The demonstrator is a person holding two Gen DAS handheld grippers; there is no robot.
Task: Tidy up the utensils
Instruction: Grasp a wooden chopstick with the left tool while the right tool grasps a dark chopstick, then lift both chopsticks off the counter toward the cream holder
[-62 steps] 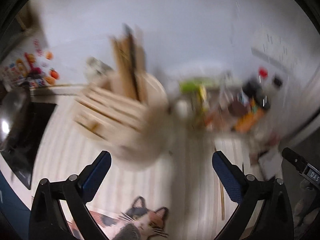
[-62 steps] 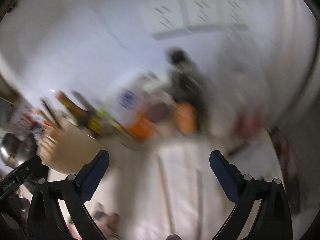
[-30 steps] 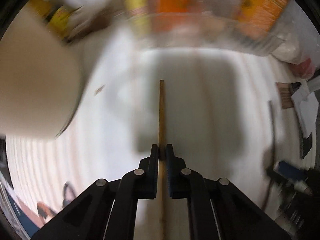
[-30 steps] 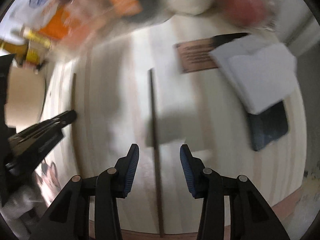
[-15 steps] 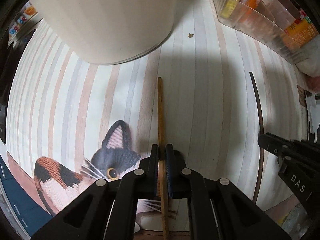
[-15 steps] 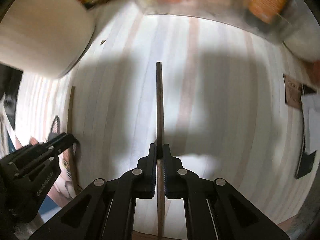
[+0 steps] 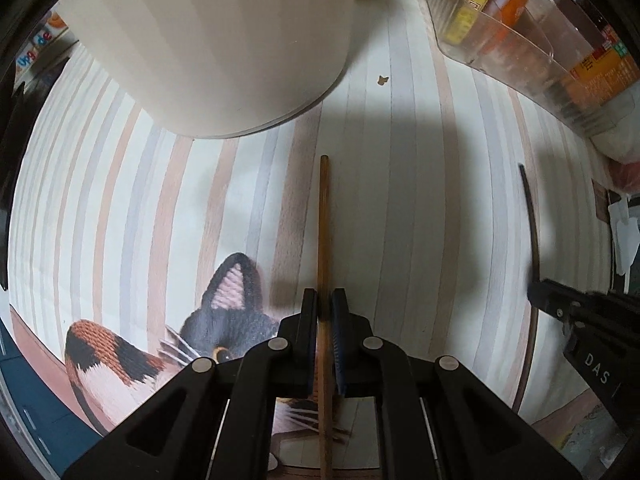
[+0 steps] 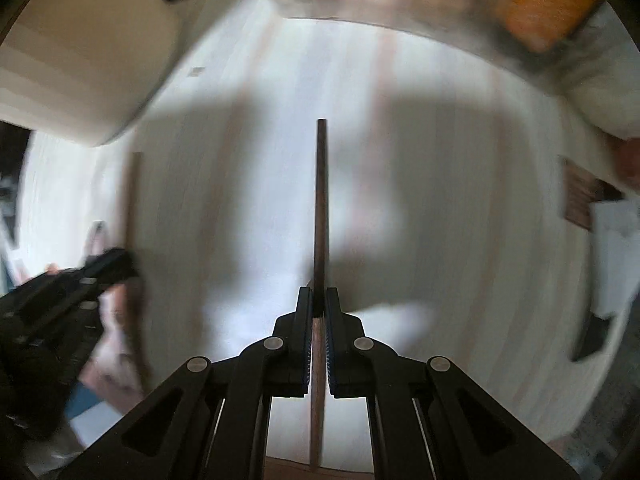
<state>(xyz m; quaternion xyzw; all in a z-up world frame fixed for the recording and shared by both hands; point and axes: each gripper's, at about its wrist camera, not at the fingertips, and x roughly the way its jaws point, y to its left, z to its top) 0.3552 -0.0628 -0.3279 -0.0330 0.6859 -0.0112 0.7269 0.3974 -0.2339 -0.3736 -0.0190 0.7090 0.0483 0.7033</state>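
My left gripper (image 7: 324, 304) clamps a light brown chopstick (image 7: 323, 224) and my right gripper (image 8: 319, 302) a dark chopstick (image 8: 321, 200), above the striped counter (image 7: 420, 208).

Both cameras sit just behind their tools and look straight down, close over the striped worktop (image 7: 420, 208). The left wrist view is sharp, and the right tool (image 7: 538, 294) enters at its right edge; the right wrist view is blurred, and the left tool (image 8: 120, 264) enters at its left edge. Both views share the pale round container (image 7: 224, 40) at upper left and the clear bin (image 7: 520, 40) along the top.
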